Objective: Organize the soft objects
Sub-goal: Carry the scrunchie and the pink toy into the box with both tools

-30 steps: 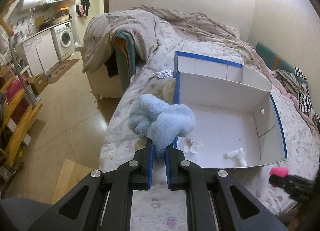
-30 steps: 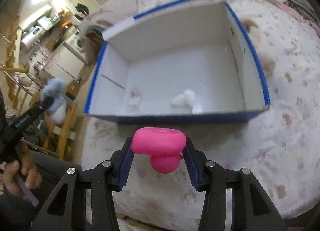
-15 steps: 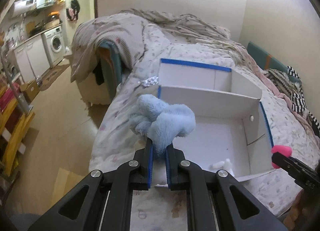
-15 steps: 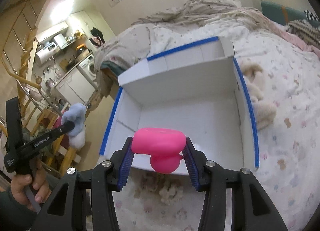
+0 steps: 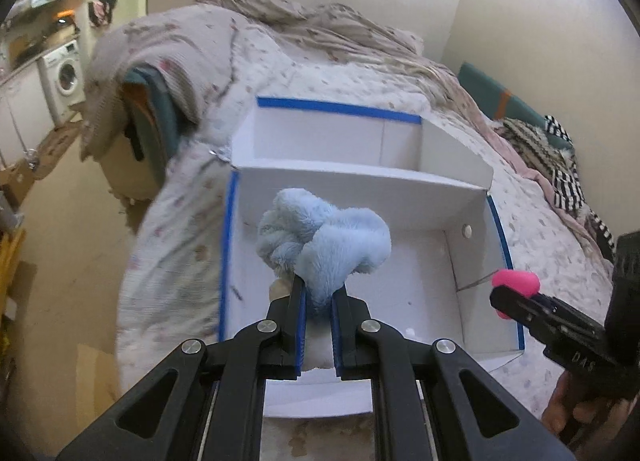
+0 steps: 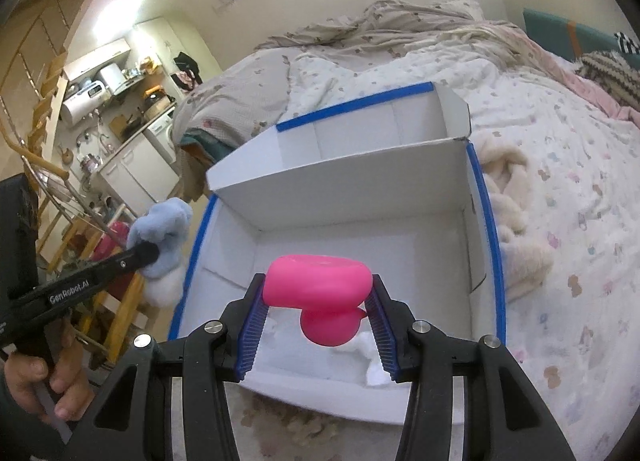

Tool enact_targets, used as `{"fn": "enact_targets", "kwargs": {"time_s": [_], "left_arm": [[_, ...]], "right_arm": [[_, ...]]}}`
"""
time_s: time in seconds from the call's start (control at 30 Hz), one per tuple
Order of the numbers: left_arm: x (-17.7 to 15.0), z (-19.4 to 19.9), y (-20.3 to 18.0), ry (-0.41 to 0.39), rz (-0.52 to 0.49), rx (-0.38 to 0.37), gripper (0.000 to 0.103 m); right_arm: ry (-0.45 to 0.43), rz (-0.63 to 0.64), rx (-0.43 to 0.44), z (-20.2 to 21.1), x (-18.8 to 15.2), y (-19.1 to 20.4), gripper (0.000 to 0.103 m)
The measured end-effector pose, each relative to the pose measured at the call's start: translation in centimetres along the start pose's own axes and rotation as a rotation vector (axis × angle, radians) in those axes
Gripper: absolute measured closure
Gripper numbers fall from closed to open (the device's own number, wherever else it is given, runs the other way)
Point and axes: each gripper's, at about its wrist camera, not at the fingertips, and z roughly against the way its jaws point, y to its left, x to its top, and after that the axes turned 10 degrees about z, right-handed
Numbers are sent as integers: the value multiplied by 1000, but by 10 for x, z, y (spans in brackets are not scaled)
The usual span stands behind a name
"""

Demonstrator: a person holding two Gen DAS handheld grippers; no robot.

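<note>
The bed [image 6: 568,165] is big and soft, and the white box [image 5: 360,189] with blue edges sits on top of it. A soft bed can let the box tip or slide if a gripper bumps its wall, and then the things inside could spill.

The box has a big part in front and a small part at the back. A toy let go too early could land in the wrong part or fall on the bed by the cream fluffy thing [image 6: 516,221].

The blue fluffy toy [image 5: 324,237] is big and floppy. It hangs above the left side of the box. The left gripper [image 5: 319,297] is pinched tight on just a small bit of it, so it might slip out. It could also catch on the box wall.

The pink squishy toy [image 6: 320,285] is smaller. The right gripper [image 6: 316,305] squeezes it from both sides, and it hangs over the front of the box. It is smooth and round, so it could pop out or bounce.

Both grippers point forward and down at the box. A hand [image 6: 44,377] holds the left one from below. The two are close and could bump.
</note>
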Motion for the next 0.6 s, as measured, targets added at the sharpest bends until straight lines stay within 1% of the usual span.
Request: {"fn": "enact_targets", "kwargs": {"time_s": [0.03,0.1,0.13,0.23,0.37,0.5,0.6], "left_arm": [[-1,-8,1,19,9,-10,93],[-5,-21,4,41,21,-2,93],[-7,-31,8,60,35,9,93],[-14,-51,14,111,68,-4,93],[-23,-66,14,136,58,34,93],[-26,-76,14,157,57,45,93],[-27,-76,11,154,26,56,93]], "right_arm": [[6,-11,5,-3,1,-3,52],[23,-24,4,-10,2,-8,52],[34,-27,-1,-14,2,-10,52],[76,-35,-26,-26,0,-14,52],[121,-53,-21,-39,-6,-14,52],[166,-52,-32,-51,-13,-12,52],[204,-50,-50,-59,-19,-11,52]]}}
